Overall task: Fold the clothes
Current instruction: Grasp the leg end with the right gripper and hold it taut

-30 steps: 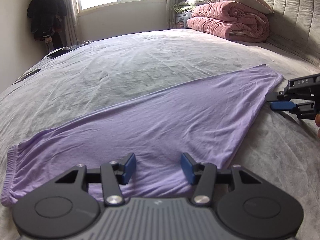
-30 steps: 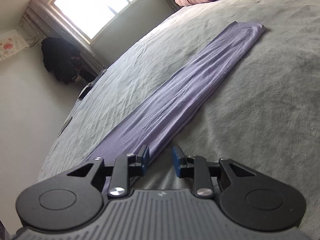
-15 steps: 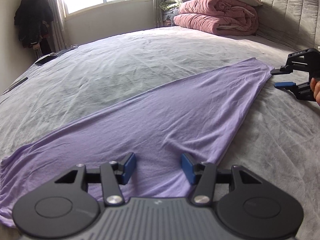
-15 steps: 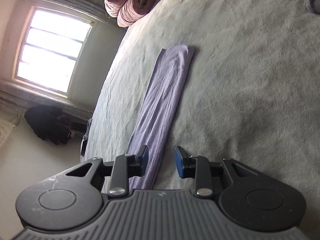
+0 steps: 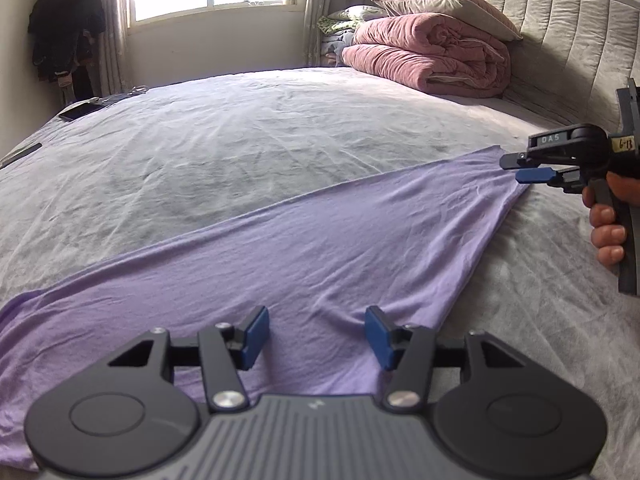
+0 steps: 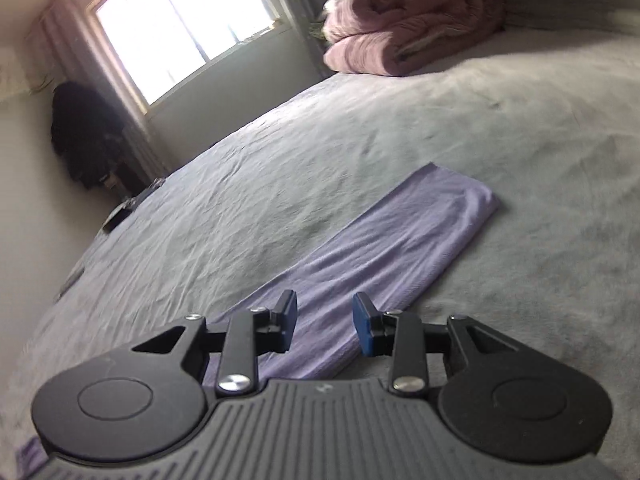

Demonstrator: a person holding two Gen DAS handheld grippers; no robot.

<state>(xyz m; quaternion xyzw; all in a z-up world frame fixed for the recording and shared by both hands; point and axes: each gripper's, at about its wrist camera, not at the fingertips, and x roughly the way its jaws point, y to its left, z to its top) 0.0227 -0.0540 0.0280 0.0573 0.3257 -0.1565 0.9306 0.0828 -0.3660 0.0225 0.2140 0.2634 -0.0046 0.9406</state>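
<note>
Closest to me, the left tool (image 5: 316,334) hangs with its blue pads apart over the near edge of the purple garment (image 5: 304,256), gripping nothing. That garment lies folded into a long strip on the grey bed (image 5: 240,140), running along its near edge towards the headboard (image 5: 560,40). At the strip's far end the right tool (image 5: 526,168), in a person's hand (image 5: 608,224), is opening just over the cloth's corner with nothing pinched, and beyond it a rolled pink quilt (image 5: 432,56) sits at the headboard corner.
</note>
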